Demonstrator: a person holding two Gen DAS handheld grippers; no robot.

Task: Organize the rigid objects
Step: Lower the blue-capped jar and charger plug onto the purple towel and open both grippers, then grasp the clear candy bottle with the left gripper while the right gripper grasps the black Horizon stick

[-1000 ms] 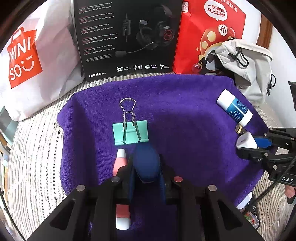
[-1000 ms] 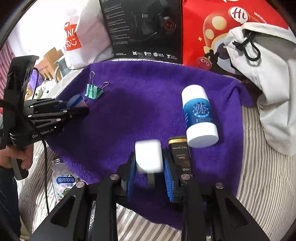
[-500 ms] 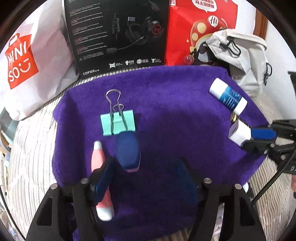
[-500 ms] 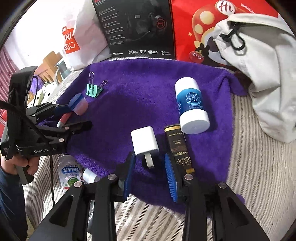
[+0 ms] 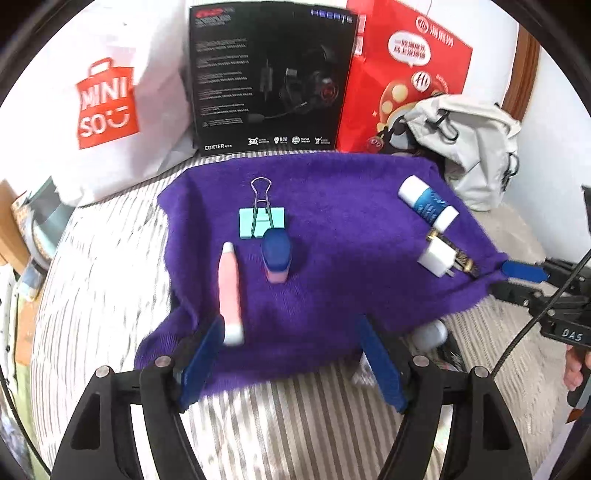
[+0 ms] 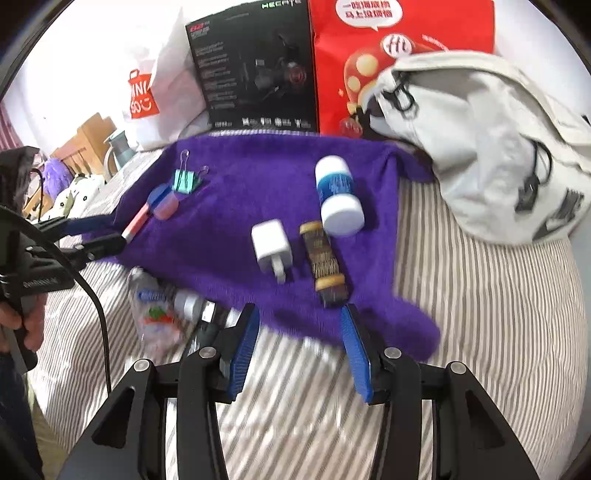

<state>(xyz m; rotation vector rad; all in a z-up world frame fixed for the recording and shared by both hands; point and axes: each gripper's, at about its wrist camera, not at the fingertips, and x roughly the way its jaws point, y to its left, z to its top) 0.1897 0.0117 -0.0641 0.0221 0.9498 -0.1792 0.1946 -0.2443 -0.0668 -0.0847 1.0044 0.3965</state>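
A striped bed cover (image 6: 480, 295) lies under everything. Behind it stands a white wall (image 5: 487, 26) with a brown wooden door frame (image 5: 522, 70).

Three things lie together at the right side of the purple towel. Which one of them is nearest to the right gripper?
The dark brown tube with gold bands: its near end almost reaches the right gripper. The white charger and the blue-and-white bottle lie farther away.

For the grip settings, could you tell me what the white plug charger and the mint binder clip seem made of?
White plug charger: apparently glossy hard plastic, smooth faces, metal prongs. Mint binder clip: likely painted sheet metal, thin folded body, bare wire handles.
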